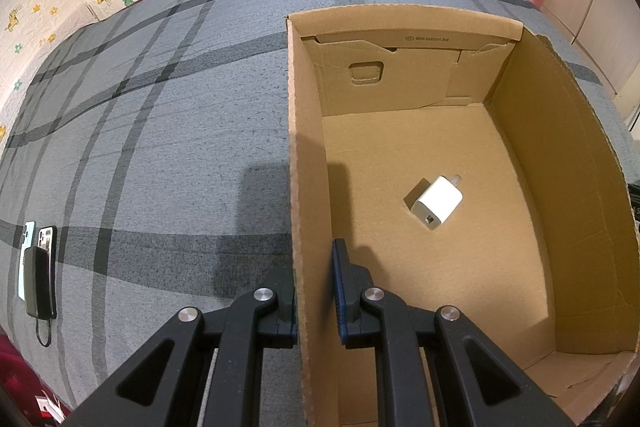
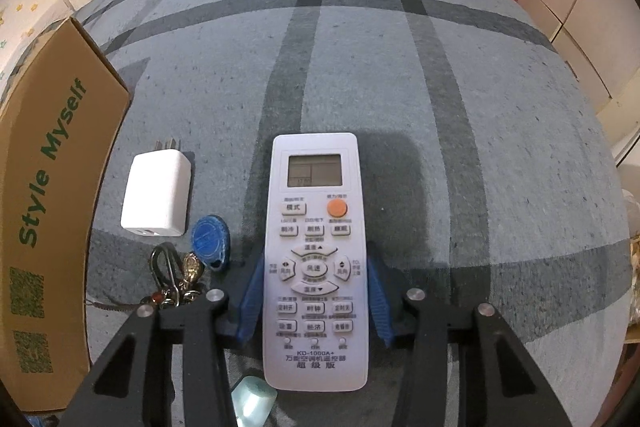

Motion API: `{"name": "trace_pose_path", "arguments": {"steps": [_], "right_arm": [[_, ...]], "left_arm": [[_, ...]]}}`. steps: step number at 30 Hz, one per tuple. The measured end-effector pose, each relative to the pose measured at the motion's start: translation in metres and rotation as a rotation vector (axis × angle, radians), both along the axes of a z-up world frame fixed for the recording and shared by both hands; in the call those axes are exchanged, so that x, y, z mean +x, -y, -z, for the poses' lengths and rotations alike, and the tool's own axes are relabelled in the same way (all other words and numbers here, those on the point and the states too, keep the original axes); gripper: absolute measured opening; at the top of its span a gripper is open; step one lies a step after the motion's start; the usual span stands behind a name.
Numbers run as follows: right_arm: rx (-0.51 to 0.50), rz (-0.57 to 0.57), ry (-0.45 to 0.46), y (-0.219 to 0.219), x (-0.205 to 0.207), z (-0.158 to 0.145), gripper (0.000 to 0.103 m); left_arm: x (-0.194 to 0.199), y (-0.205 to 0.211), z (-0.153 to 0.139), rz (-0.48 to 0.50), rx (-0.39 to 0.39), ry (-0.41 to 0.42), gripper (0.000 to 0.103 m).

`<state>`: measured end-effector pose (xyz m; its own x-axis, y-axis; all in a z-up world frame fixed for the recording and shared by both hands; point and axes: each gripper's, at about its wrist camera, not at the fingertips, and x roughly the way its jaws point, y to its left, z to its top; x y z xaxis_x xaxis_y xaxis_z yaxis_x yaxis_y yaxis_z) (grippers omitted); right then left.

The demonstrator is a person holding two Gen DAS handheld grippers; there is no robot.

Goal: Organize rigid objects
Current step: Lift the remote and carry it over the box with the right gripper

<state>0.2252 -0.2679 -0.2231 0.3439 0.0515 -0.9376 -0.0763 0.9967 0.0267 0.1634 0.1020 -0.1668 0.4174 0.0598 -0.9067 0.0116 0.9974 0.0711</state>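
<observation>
Between the right gripper's wide blue fingers lies the white rectangular air-conditioner remote, flat on the grey plaid bed. Closing off-centre could skid it. The left gripper narrowly straddles the brown cardboard box's wall.

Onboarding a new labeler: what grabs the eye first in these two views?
In the right wrist view, the white remote lies on the grey plaid bedcover between the open right claw. In the left wrist view, the left claw straddles the near wall of the cardboard box, with a white charger on its floor.
</observation>
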Motion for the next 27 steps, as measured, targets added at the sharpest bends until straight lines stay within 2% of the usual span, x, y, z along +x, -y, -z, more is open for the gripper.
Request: {"name": "trace_pose_path", "arguments": {"steps": [13,27], "right_arm": [[-0.002,-0.009,0.030,-0.010,-0.004,-0.025,0.049],[-0.025,-0.044,0.090,-0.033,-0.001,-0.076,0.049]], "left_arm": [[-0.001,0.000,0.000,0.001,0.000,0.004,0.014],[-0.001,0.001,0.000,0.002,0.000,0.006,0.014]]}}
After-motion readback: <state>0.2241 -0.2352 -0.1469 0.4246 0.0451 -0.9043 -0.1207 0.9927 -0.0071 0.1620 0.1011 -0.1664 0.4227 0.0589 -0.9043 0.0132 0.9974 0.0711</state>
